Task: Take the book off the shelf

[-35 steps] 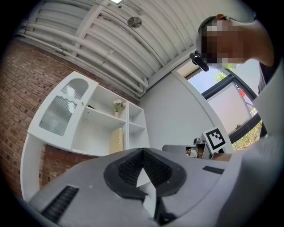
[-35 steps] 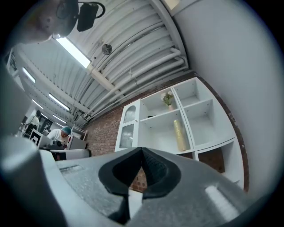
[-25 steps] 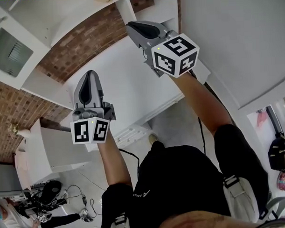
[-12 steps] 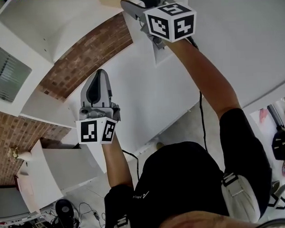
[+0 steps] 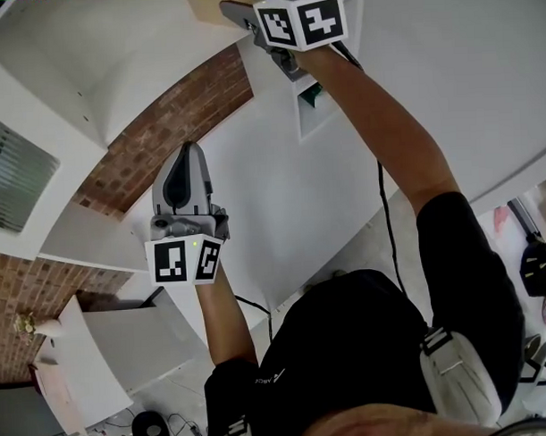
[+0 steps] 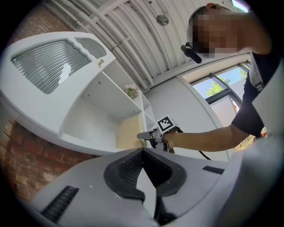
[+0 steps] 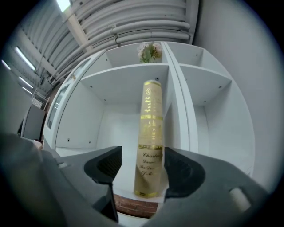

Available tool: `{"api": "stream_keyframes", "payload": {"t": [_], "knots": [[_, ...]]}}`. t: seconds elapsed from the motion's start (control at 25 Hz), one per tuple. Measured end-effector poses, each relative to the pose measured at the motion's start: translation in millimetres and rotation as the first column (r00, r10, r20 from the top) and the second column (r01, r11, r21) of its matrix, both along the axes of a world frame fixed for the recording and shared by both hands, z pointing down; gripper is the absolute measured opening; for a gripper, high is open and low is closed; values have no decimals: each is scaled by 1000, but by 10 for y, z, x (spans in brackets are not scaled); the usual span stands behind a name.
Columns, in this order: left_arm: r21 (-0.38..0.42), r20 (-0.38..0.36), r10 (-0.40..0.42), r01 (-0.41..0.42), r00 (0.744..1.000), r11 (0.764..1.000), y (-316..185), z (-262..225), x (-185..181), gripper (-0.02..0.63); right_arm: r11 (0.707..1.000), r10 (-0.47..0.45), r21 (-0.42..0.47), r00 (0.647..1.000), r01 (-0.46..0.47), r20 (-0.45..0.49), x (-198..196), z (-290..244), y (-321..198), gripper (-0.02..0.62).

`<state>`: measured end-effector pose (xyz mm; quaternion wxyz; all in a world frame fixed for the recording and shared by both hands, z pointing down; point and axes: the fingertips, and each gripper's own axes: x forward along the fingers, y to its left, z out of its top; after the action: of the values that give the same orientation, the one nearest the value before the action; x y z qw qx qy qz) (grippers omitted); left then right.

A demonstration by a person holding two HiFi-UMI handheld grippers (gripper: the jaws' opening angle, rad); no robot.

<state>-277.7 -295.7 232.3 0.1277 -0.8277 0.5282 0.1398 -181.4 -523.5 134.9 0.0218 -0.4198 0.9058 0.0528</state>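
A tall book (image 7: 150, 137) with a tan and gold spine stands upright in a white shelf compartment (image 7: 88, 153). My right gripper (image 7: 138, 170) points straight at it. Its jaws are opening, with the spine showing in the gap between them, and neither pad presses on it. In the head view the right gripper (image 5: 241, 10) is raised to the top edge, beside the book's tan edge (image 5: 210, 0). My left gripper (image 5: 188, 157) hangs lower by the brick wall, shut and empty. From the left gripper view (image 6: 143, 153) I see the book (image 6: 130, 133) and the right gripper (image 6: 145, 135).
The white shelf unit has several open compartments. A small plant (image 7: 149, 52) stands on the shelf above the book. A divider panel (image 7: 175, 106) rises just right of the book. A brick wall (image 5: 162, 127) runs beneath the shelves. A glass-fronted cabinet door (image 6: 49, 62) is at left.
My right gripper has risen and reached forward to the shelf by the book, and its jaws have spread. The left gripper has stayed about where it was.
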Motion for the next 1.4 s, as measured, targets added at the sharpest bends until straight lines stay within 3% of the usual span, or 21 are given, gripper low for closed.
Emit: {"api": "stream_keyframes", "payload": {"t": [0.52, 0.76, 1.04, 1.4], "knots": [[5, -26, 19, -19, 999, 1000, -244, 58, -87, -2, 996, 33, -82, 999, -33, -11, -214, 91, -383, 281], [0, -35, -1, 1, 999, 1000, -234, 91, -142, -2, 996, 49, -72, 998, -51, -26, -228, 110, -422, 209], [-1, -28, -41, 41, 999, 999, -222, 25, -124, -2, 1000, 1, -13, 1000, -1, -11, -213, 56, -317, 193], [19, -17, -79, 80, 997, 997, -157, -117, 79, -2, 990, -130, 68, 985, 123, 109, 192, -196, 237, 192]]}}
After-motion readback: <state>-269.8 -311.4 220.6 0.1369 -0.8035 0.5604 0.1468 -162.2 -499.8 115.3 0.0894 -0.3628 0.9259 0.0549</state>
